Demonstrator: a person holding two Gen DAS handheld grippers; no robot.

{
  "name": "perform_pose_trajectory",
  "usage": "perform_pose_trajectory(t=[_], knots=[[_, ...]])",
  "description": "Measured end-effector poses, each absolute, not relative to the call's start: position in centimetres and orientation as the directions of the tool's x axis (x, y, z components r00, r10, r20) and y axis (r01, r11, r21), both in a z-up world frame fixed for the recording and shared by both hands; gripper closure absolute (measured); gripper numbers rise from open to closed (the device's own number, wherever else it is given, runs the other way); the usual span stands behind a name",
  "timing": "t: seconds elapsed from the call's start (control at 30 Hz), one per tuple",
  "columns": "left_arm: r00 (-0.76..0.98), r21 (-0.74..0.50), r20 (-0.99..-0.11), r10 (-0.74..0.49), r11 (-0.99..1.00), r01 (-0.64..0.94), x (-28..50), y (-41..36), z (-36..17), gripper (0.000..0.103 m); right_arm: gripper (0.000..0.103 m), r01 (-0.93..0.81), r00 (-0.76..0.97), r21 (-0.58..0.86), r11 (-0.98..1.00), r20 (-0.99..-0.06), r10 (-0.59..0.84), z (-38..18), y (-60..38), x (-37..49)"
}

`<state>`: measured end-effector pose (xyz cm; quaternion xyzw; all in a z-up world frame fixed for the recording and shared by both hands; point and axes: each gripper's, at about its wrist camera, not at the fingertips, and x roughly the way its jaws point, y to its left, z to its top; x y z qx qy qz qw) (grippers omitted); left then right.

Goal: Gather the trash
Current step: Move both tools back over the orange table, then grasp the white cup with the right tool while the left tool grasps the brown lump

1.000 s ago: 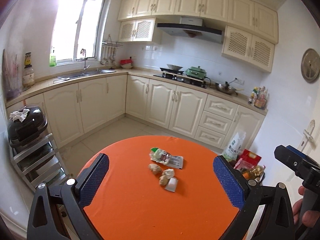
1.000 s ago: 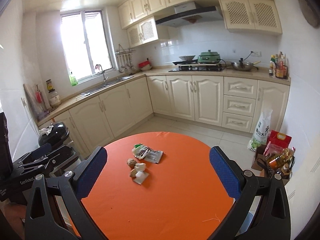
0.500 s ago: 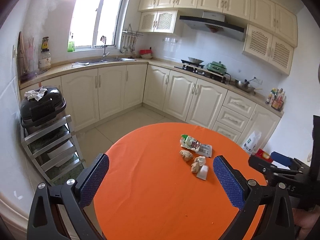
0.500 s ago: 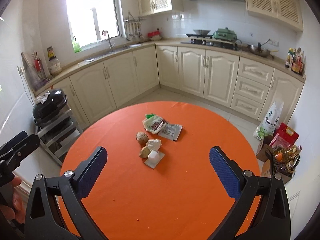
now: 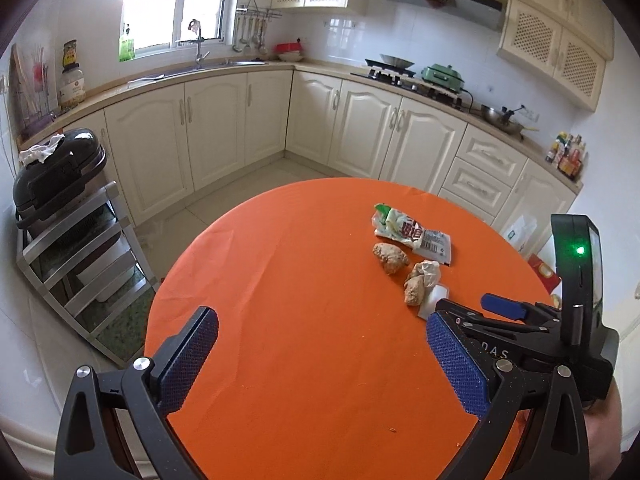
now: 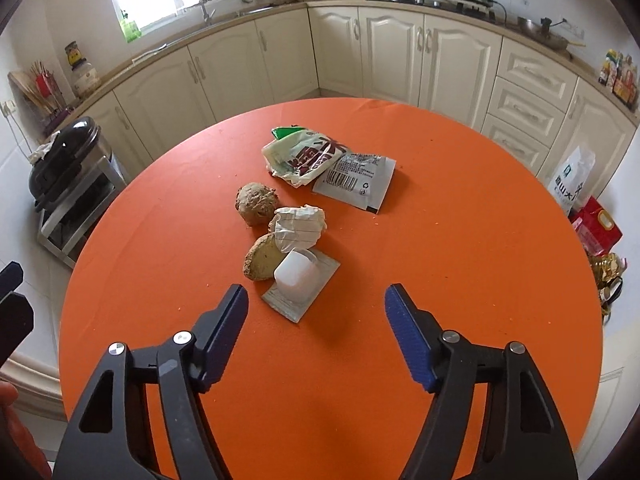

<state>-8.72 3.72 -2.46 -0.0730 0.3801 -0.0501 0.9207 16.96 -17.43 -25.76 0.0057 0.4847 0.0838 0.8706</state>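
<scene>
- Right wrist view puts your right gripper [image 6: 316, 312] low over the round orange table [image 6: 460, 240], angled down at the heap of trash. Its jaws are closing, yet the blue pads are apart and nothing sits between them — the nearest piece lies just beyond the tips.
- That nearest piece is a small white cup [image 6: 295, 274] lying on a flat grey sachet [image 6: 289, 307], just past your left-hand fingertip.
- Touching the cup from behind are a brown lump [image 6: 262, 258] and a crumpled wad of lined paper [image 6: 298, 226]; a second, rounder brown lump [image 6: 256, 202] sits just beyond those.
- Farthest from you lies a crumpled green-and-white snack bag [image 6: 302, 156], overlapping a flat silver packet [image 6: 358, 180] with a barcode.
- Left wrist view shows your left gripper [image 5: 320, 356] over the near part of the same table, fingers spread wide and empty, with bare cloth between them.
- From that side the whole pile sits toward the right of the table, well ahead of the left gripper, and the right gripper's black frame reaches in from the right edge, close to the pile.
- A few crumbs dot the cloth.
</scene>
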Motion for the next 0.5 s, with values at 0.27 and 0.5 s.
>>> perform_pose_trajectory(t=[0.27,0.5], knots=[[0.672,-0.158,-0.727,-0.142,0.987,0.038,-2.3,2.5,-2.4,0.001,0.058,-0.159,0.507,0.059,0.985,-0.852,0.133,-27.9,-16.8,19.3],[0.66,-0.149,-0.734,-0.157,0.986,0.068,1.5,1.3,-3.4,0.001,0.076,-0.182,0.499,0.059,0.982,-0.855,0.144,-27.8,-18.5,18.9]])
